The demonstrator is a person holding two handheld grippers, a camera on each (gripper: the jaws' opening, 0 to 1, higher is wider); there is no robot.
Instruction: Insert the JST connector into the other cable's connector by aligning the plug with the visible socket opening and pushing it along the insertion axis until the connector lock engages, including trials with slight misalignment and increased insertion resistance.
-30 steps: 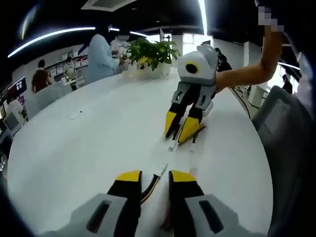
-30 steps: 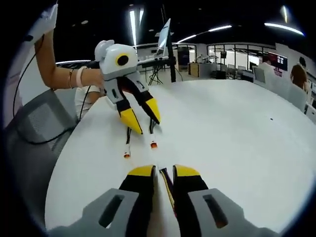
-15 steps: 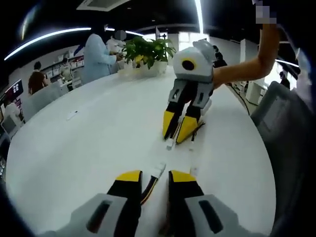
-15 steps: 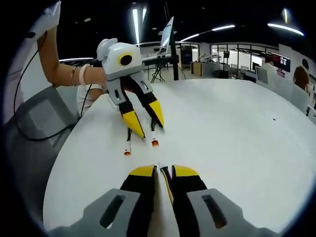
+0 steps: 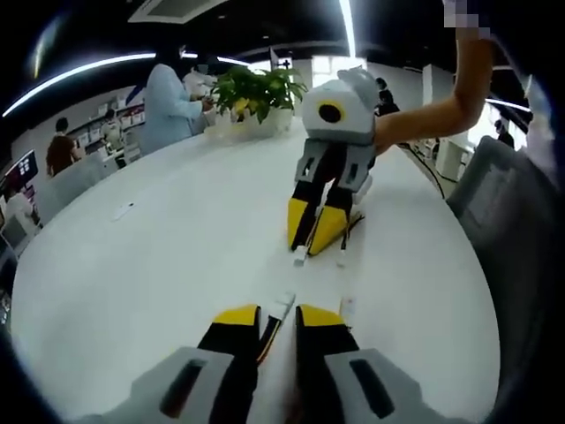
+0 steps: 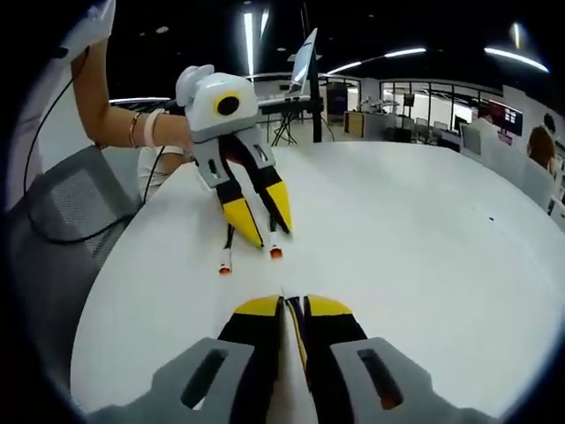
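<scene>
Left hand-held gripper (image 5: 276,316) pinching a thin cable, white JST connector (image 5: 282,305) poking out just past the tips. Right hand-held gripper (image 6: 294,306) clamped on the other cable (image 6: 301,340), its connector (image 5: 301,257) low over the white worktop (image 5: 159,256). Tiny, light, floppy leads; best gripped right behind the housings, pushed gently.

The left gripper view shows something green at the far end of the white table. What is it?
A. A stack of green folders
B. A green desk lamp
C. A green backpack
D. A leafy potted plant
D: at the far edge of the white table stands a leafy potted plant, its green leaves spreading above a pale pot, close by a standing person.
</scene>
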